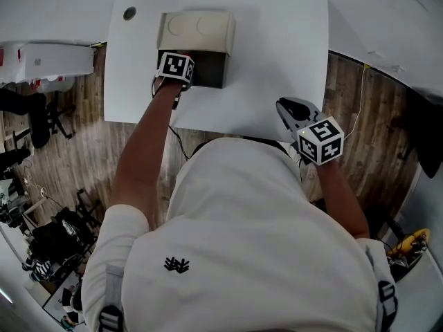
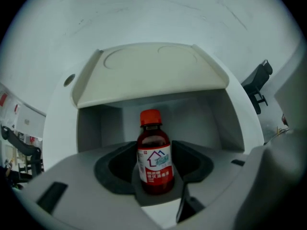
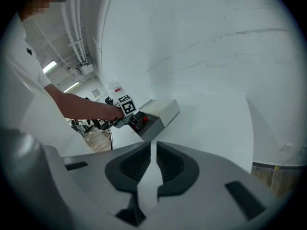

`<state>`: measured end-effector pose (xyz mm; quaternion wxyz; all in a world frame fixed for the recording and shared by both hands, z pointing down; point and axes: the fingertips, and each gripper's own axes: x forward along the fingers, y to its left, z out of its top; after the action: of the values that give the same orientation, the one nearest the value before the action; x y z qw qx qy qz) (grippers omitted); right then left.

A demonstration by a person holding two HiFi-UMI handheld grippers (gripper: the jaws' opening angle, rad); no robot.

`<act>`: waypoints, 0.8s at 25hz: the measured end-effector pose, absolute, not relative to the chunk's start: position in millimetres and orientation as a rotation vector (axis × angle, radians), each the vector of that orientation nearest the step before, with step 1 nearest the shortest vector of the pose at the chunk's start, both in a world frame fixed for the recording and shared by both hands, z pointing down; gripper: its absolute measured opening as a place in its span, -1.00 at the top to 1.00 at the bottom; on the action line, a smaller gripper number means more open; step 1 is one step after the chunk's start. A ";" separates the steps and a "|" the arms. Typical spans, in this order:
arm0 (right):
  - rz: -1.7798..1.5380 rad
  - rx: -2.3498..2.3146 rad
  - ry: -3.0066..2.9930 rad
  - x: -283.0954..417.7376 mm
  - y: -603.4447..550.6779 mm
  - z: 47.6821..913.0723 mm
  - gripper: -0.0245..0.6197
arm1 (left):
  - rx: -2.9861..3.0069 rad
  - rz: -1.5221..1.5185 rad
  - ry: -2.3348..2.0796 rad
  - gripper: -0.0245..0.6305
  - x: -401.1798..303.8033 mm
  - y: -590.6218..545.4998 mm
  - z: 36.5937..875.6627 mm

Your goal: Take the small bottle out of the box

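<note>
A small brown bottle [image 2: 154,152] with a red cap and a white label stands upright at the mouth of the beige box [image 2: 148,71], whose lid is raised. The jaws of my left gripper [image 2: 154,163] reach around the bottle, one on each side, and a dark gap shows between each pad and the glass. From the head view the left gripper [image 1: 174,68] sits at the box [image 1: 197,30] front and hides the bottle. My right gripper [image 1: 291,109] hovers near the table's right front edge with its jaws together on nothing. In its own view the right gripper [image 3: 152,150] looks toward the box [image 3: 163,110].
The box stands at the far side of the white table [image 1: 277,47], which has a round cable hole [image 1: 129,13] at its far left corner. Wooden floor, office chairs and clutter lie beyond the left edge. A cable [image 1: 180,140] hangs off the near edge.
</note>
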<state>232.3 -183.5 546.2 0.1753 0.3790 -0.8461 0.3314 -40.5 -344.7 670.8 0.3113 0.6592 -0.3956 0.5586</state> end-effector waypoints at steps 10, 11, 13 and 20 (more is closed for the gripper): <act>0.921 1.064 -2.395 235.3 -193.2 546.9 0.80 | 1.837 1.347 -1.013 0.24 -32.9 -344.9 661.6; 0.915 1.064 -2.397 234.5 -195.1 546.0 0.80 | 1.850 1.330 -1.007 0.25 -31.9 -345.3 659.1; 0.904 1.062 -2.401 231.9 -198.2 544.2 0.80 | 1.876 1.305 -1.002 0.25 -30.4 -346.1 652.3; 0.862 1.011 -2.419 210.4 -198.1 540.4 0.80 | 1.970 1.202 -1.003 0.25 -26.4 -339.9 625.6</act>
<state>210.4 -198.1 540.4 0.1897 0.3596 -0.8606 0.3067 -26.4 -339.9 625.6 0.3078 0.7449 -0.3794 0.4544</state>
